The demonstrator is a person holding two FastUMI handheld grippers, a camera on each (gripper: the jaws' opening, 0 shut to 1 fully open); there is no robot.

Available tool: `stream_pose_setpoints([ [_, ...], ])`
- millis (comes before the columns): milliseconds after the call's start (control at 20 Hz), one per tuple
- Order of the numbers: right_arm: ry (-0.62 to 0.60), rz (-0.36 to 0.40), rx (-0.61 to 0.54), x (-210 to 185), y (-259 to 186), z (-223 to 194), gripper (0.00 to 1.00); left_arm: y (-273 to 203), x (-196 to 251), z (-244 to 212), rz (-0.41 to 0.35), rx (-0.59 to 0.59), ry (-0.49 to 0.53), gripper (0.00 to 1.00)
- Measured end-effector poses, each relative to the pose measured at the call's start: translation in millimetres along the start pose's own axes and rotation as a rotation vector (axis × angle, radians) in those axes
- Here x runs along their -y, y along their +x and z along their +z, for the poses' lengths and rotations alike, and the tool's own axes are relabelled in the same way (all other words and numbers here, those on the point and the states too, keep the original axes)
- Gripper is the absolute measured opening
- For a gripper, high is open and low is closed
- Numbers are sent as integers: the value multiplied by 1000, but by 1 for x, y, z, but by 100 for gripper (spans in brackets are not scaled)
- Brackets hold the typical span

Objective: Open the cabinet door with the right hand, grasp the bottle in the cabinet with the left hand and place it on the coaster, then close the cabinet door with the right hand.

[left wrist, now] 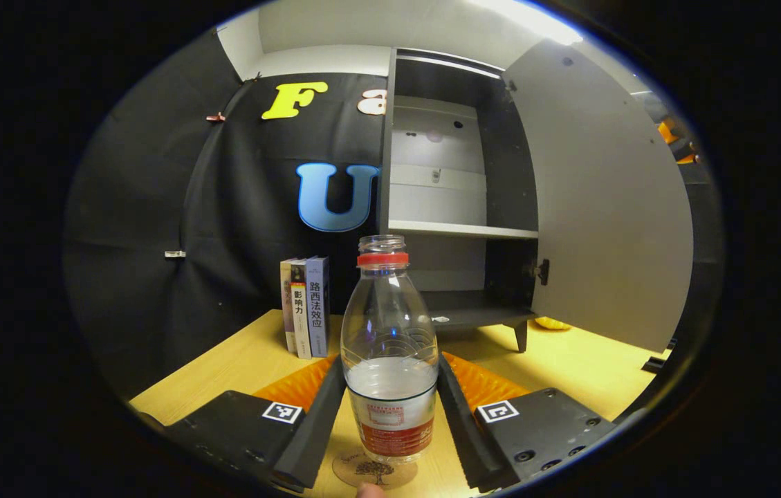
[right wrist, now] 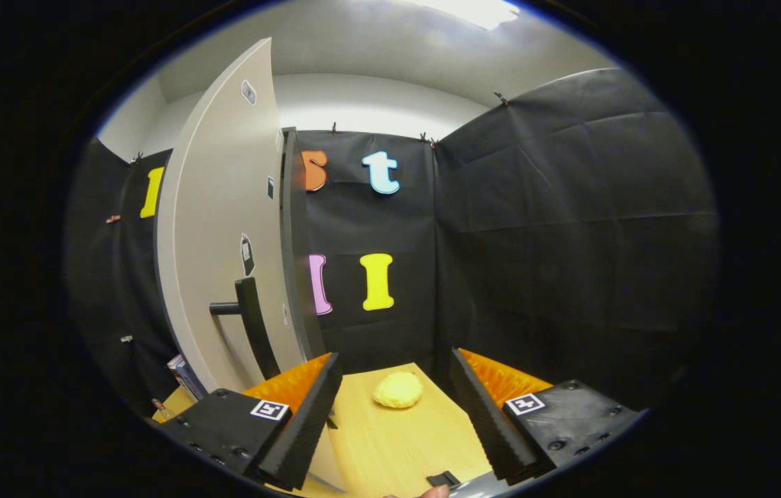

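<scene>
A clear plastic bottle [left wrist: 389, 360] with a red neck ring, no cap and a little water stands upright between the fingers of my left gripper [left wrist: 390, 360], which is shut on its sides. Its base rests on or just above a round cork coaster [left wrist: 355, 472] on the wooden table; I cannot tell whether they touch. Behind it the grey cabinet [left wrist: 459, 228] stands with its door [left wrist: 604, 207] swung wide to the right. In the right gripper view, my right gripper [right wrist: 396, 366] is open and holds nothing, just right of the door [right wrist: 217, 263] and its dark bar handle [right wrist: 252, 332].
Three books [left wrist: 307, 304] stand upright left of the cabinet. A yellow lumpy object [right wrist: 397, 389] lies on the wooden table [right wrist: 390, 443] ahead of the right gripper, seen also under the door as a yellow object [left wrist: 553, 323]. Black cloth walls close in the booth.
</scene>
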State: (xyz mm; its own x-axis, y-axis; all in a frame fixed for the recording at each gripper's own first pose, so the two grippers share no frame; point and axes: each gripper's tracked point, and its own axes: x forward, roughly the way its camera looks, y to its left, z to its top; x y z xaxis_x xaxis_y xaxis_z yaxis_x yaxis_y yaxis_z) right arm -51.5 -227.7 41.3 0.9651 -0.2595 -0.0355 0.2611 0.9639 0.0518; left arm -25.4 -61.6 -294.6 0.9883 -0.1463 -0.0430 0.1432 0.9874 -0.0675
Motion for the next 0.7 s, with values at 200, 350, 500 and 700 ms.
stream_pose_setpoints([
  [200, -2, -55, -34, 6, -8, -4, 97, 5, -2, -25, -35, 3, 20, 77],
  [350, -16, -81, -35, 8, -13, 0, 97, 4, -5, -37, -49, 1, 39, 77],
  [500, -21, -92, -37, 6, -17, 0, 98, -5, -5, -42, -58, -2, 24, 77],
  [700, -36, -89, -39, 2, -20, 0, 98, -15, -10, -49, -61, -11, 34, 80],
])
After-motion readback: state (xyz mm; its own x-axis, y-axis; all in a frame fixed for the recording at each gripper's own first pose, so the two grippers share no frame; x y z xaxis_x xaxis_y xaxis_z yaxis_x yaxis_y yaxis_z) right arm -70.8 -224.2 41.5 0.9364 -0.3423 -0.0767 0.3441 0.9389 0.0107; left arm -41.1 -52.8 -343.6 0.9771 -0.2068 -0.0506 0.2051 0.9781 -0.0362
